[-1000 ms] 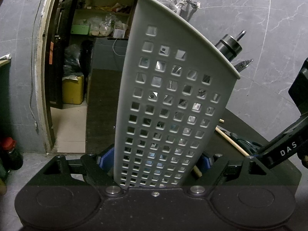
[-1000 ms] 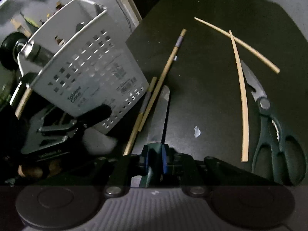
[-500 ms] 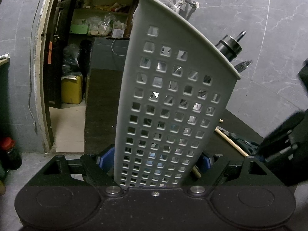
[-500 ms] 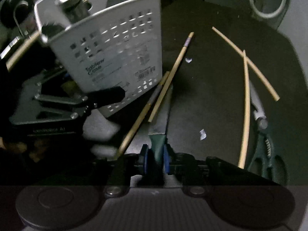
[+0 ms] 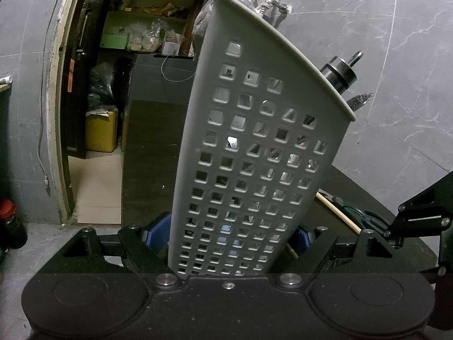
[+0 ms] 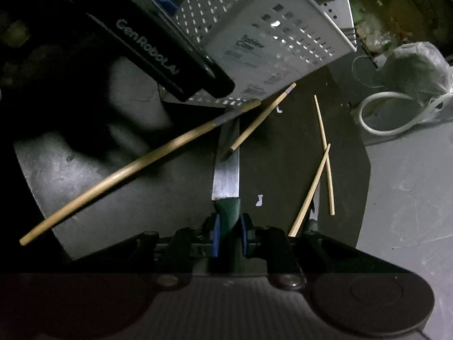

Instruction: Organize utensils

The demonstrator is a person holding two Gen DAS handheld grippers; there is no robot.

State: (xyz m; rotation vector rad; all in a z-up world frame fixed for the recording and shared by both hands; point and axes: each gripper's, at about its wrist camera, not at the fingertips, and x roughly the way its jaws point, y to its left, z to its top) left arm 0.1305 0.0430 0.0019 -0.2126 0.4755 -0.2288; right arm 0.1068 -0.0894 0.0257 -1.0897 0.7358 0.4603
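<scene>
Over dark table [image 6: 297, 147]: right gripper [image 6: 228, 233] pinching knife [image 6: 226, 170] by green handle; left gripper [image 5: 235, 238] clamping grey holder [image 5: 254, 147], tilted; step: load knife; next: steer blade into holder mouth.

Grey perforated utensil basket [image 5: 254, 153] tilted, utensil handles poking from its rim. Green-handled knife [image 6: 226, 170] blade points at basket. Four wooden chopsticks [image 6: 322, 153] loose on dark table.

My left gripper [image 5: 232, 243] had a matte black body, blue pads [image 5: 158, 232], silver screws and round recesses. My right gripper [image 6: 228, 235] matched, its housing ribbed.
</scene>
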